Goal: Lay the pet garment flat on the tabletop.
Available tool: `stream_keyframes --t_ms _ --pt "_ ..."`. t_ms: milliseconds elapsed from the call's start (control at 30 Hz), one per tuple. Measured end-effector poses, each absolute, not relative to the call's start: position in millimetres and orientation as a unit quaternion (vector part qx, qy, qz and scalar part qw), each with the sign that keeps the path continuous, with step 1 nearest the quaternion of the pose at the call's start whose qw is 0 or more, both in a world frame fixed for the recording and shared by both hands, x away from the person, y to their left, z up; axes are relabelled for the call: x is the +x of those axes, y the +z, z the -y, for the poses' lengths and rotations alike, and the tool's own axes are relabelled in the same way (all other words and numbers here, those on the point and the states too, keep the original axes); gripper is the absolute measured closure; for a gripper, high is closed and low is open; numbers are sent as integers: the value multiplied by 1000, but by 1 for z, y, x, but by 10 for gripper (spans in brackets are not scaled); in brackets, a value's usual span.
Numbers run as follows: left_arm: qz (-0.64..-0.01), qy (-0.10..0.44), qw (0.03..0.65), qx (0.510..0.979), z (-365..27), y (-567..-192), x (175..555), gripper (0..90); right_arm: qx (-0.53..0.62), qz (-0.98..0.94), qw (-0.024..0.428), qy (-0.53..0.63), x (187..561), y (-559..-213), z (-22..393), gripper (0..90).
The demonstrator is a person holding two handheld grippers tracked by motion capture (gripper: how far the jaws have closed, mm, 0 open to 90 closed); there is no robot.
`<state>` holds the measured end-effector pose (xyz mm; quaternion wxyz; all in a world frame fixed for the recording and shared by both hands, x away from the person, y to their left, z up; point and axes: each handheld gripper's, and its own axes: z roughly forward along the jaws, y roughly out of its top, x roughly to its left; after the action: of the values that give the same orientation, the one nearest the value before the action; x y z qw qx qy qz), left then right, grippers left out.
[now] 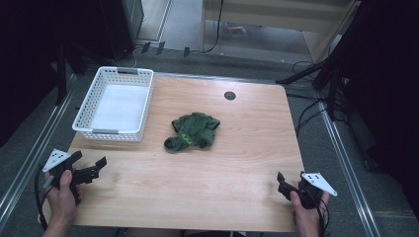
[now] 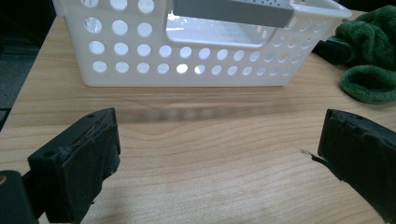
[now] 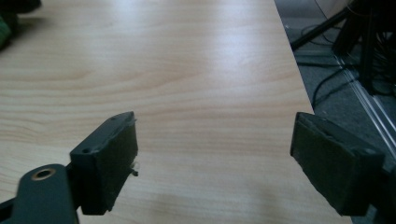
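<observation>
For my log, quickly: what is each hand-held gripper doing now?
Left hand-held gripper: open, holding nothing.
Right hand-held gripper: open, holding nothing.

The basket (image 1: pixel 114 103) is white, its walls patterned with round holes, with grey handles. The crumpled cloth (image 1: pixel 193 131) is dark green. The surface (image 1: pixel 197 173) is pale wood with fine grain.

Green cloth (image 3: pixel 3 28) (left gripper view too) cropped at frame edge
</observation>
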<state>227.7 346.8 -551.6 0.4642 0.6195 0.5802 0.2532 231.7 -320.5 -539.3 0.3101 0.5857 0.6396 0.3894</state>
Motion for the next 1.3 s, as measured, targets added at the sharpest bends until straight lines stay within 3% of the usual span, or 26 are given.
stream_keyframes --t_ms 567,967,1300 --pt "-582 258 458 621 -345 -552 228 0 586 -637 291 408 241 -528 307 122" --pt "-581 258 455 624 -344 -552 229 0 506 -695 274 432 265 -490 228 97" --pt "-582 256 458 622 -345 -552 229 0 475 -714 246 452 291 -480 172 94"
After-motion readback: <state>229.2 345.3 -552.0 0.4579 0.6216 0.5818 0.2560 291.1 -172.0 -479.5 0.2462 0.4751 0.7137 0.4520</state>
